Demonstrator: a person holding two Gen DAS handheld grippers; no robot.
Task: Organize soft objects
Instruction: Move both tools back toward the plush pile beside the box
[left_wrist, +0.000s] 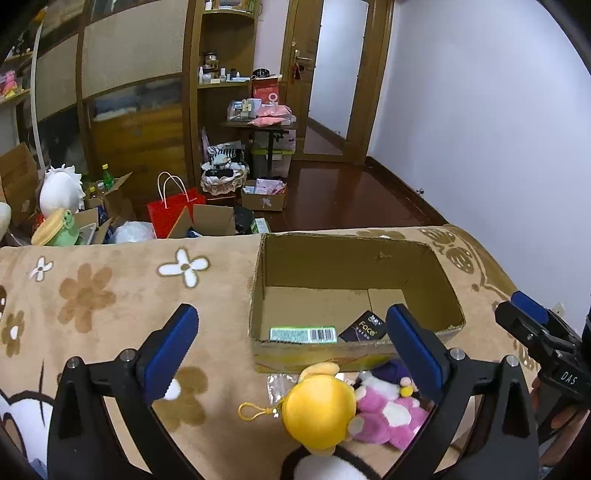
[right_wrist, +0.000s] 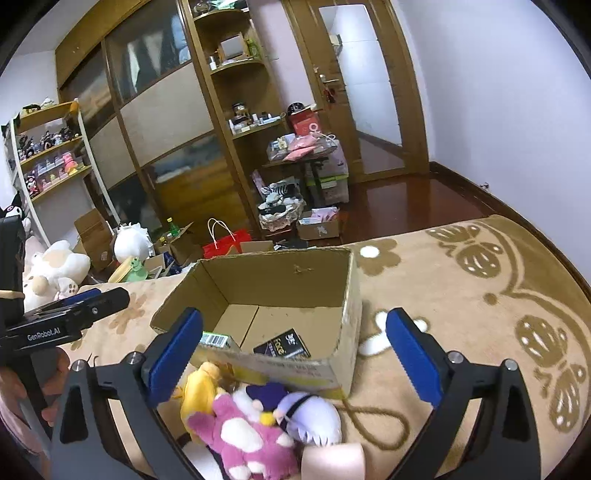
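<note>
Both tongs stand wide open and empty: the left gripper (left_wrist: 291, 354) hangs over the yellow plush keychain (left_wrist: 317, 411) and the pink plush toy (left_wrist: 388, 417), while the right gripper (right_wrist: 295, 356) frames that pile together with a pale lilac plush (right_wrist: 314, 417). All these soft toys lie touching one another on the blanket, just outside the near wall of the cardboard box (left_wrist: 314, 352); none is in the box yet. Inside it lie a green barcoded pack (left_wrist: 303, 334) and a black "Face" packet (left_wrist: 364, 326).

Likely hazards, as a judgement: the toys are heaped together, so a closing jaw may pinch two at once or catch only the yellow loop (left_wrist: 253, 410), letting the toy swing or drop. A brown cord (right_wrist: 373, 424) lies beside the lilac plush and could snag. With both tools aimed at one small pile, they may collide. The light box could slide if its wall is nudged.

Surface: a tan flower-patterned fleece blanket (left_wrist: 110, 295), soft and yielding. Room: dark wooden floor (left_wrist: 351, 192), wardrobe (left_wrist: 129, 92), cluttered shelves, red paper bag (left_wrist: 173, 216), open door (left_wrist: 336, 74).
</note>
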